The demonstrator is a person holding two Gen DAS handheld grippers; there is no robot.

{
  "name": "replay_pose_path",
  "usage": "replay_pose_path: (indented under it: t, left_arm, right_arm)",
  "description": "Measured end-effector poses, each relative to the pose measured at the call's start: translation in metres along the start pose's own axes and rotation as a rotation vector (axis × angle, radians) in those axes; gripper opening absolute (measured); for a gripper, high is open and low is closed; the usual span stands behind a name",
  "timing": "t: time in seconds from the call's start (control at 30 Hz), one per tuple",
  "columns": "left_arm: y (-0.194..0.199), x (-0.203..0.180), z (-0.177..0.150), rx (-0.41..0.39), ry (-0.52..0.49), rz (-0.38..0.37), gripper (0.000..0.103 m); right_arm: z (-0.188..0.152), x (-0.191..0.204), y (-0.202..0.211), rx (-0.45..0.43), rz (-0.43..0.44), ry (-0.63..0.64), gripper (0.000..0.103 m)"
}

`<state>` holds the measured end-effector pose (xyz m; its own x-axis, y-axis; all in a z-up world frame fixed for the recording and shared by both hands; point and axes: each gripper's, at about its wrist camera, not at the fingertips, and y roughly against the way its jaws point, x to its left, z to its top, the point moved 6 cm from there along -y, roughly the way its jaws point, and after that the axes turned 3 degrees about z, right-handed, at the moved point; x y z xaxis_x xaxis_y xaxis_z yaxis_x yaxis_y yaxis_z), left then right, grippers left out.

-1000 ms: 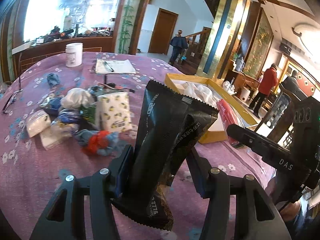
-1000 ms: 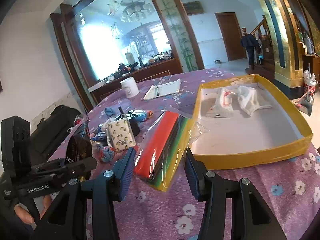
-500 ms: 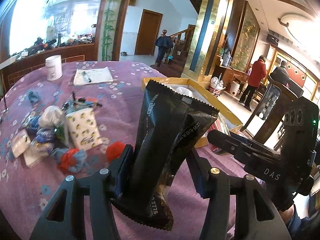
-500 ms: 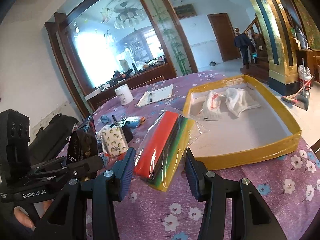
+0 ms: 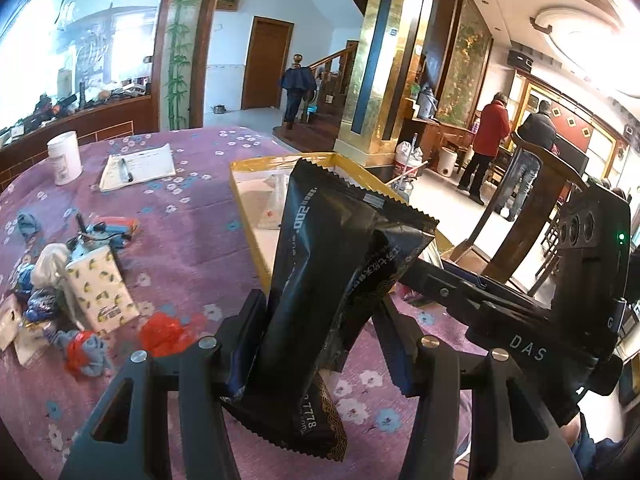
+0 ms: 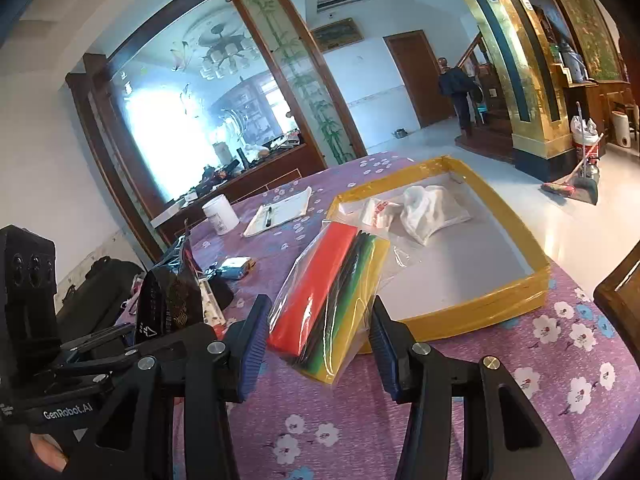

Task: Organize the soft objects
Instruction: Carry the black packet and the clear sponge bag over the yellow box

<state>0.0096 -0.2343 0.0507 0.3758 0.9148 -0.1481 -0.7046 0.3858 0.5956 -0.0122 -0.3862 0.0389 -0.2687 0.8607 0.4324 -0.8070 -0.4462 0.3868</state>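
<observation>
Black pouch clamped upright in left tool; coloured packet pinched in right tool, both carried toward yellow tray.

Open tray floor ahead, clutter to the left

The yellow-rimmed shallow cardboard tray has a bare grey floor across its near and right parts; only a crumpled white cloth and a small clear red-printed bag lie at its far end. Its low front wall stands between the flowered purple tablecloth and that floor. The clear packet of coloured sheets overlaps the tray's near left corner, and the tall black foil pouch blocks the left view toward the tray. Left of the tray, a lemon-print tissue pack, red and blue cloth wads and small packets crowd the cloth. A dark wooden chair back stands close on the right.
</observation>
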Motion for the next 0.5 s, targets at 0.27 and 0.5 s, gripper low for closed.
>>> replay_pose_path:
  t: [0.27,0.5]
  left_arm:
    - [-0.019,-0.013,0.014,0.019,-0.01,-0.018,0.053]
    - [-0.046,-0.017,0.035,0.038,0.012,-0.033,0.053]
  right_arm:
    - [0.011,-0.02,0.008,-0.03,-0.025,-0.029,0.052]
    - [0.04,-0.044,0.014,-0.061,-0.07,-0.051,0.052]
